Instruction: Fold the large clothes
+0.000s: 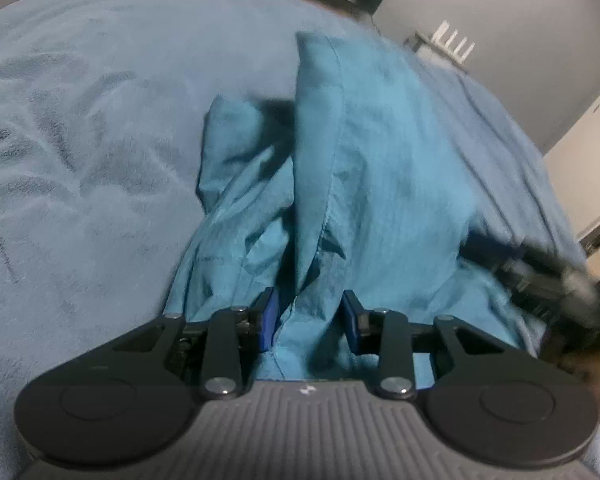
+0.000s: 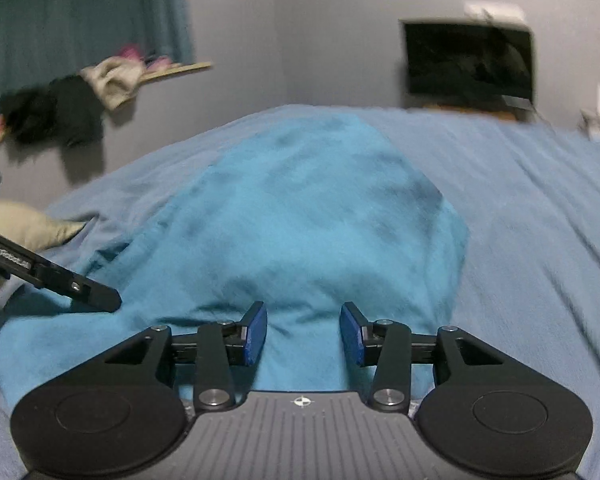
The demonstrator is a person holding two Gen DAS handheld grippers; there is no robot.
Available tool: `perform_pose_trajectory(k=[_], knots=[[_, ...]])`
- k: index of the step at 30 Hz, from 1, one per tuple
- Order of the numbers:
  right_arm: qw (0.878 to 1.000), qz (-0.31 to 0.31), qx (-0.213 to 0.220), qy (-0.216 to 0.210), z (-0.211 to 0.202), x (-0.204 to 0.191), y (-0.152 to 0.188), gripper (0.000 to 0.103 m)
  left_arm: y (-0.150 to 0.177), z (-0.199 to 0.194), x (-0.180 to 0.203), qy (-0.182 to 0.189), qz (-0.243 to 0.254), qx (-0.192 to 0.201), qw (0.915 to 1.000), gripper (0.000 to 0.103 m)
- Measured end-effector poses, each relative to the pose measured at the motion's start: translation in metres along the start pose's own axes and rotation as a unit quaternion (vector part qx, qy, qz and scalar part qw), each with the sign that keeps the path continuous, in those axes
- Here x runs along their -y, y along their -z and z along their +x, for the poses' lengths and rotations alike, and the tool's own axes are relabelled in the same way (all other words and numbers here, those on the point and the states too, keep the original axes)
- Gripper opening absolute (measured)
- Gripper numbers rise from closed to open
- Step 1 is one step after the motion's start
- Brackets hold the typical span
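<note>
A large teal garment (image 1: 372,168) lies on a light blue blanket (image 1: 92,152) covering a bed. In the left wrist view my left gripper (image 1: 310,320) is open, its blue pads either side of a bunched fold of the garment. The right gripper shows blurred at the right edge (image 1: 540,276). In the right wrist view the garment (image 2: 300,216) lies spread flat ahead. My right gripper (image 2: 303,330) is open just above its near edge. The left gripper's black finger (image 2: 76,284) reaches onto the garment from the left.
The blanket (image 2: 532,216) spreads to the right. A dark screen (image 2: 468,60) stands beyond the bed. A shelf with piled clothes (image 2: 100,80) hangs on the grey wall at left. A pale pillow (image 2: 28,228) lies at the bed's left edge.
</note>
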State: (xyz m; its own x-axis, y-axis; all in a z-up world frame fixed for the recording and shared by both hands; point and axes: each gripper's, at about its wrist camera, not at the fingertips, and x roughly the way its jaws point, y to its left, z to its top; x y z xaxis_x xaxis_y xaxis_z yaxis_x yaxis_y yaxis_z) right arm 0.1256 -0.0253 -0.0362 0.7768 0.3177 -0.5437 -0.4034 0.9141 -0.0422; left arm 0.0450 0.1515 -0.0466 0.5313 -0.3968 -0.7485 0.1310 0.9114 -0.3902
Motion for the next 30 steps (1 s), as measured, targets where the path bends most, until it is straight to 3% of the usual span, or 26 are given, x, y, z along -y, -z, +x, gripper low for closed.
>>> perform_pose_trajectory(k=[1, 4, 6, 8, 13, 15, 16, 18, 20, 22, 25, 30], knots=[[1.000, -0.004, 0.020, -0.013, -0.005, -0.002, -0.005, 0.030, 0.001, 0.000, 0.002, -0.004, 0.004, -0.004, 1.0000, 0.032], [0.998, -0.012, 0.066, 0.009, -0.006, -0.002, -0.022, 0.031, 0.003, -0.001, 0.003, -0.010, 0.010, -0.010, 0.9998, 0.032], [0.998, -0.001, 0.042, 0.036, 0.015, 0.006, -0.037, 0.032, 0.004, 0.001, 0.005, -0.012, 0.012, -0.014, 0.9997, 0.032], [0.999, 0.019, 0.026, 0.036, 0.039, 0.015, -0.048, 0.032, 0.004, 0.001, 0.004, -0.014, 0.018, -0.017, 0.9996, 0.032], [0.999, -0.042, -0.017, -0.003, 0.094, -0.002, -0.054, 0.032, 0.004, 0.005, 0.000, -0.028, 0.024, -0.029, 0.9989, 0.032], [0.999, -0.015, -0.018, -0.035, 0.095, 0.009, -0.062, 0.034, 0.004, 0.005, -0.002, -0.021, 0.020, -0.029, 0.9992, 0.032], [0.998, 0.016, -0.010, -0.055, 0.088, 0.019, -0.065, 0.039, 0.004, 0.004, -0.002, -0.017, 0.018, -0.029, 0.9993, 0.032], [0.994, 0.081, 0.021, -0.064, 0.067, 0.045, -0.067, 0.058, 0.003, 0.005, -0.004, -0.015, 0.018, -0.030, 0.9993, 0.032], [0.987, 0.134, 0.058, -0.060, 0.043, 0.076, -0.062, 0.081, 0.003, 0.005, -0.004, -0.014, 0.019, -0.032, 0.9992, 0.032], [0.979, 0.187, 0.052, -0.057, 0.036, 0.110, -0.056, 0.082, 0.001, 0.006, -0.005, -0.015, 0.022, -0.033, 0.9991, 0.032], [0.962, 0.265, 0.000, -0.068, 0.047, 0.150, -0.039, 0.084, 0.001, 0.008, -0.005, -0.017, 0.025, -0.034, 0.9990, 0.033], [0.911, 0.375, -0.056, -0.165, 0.087, 0.177, 0.000, 0.089, 0.000, 0.008, -0.007, -0.016, 0.022, -0.034, 0.9990, 0.033]])
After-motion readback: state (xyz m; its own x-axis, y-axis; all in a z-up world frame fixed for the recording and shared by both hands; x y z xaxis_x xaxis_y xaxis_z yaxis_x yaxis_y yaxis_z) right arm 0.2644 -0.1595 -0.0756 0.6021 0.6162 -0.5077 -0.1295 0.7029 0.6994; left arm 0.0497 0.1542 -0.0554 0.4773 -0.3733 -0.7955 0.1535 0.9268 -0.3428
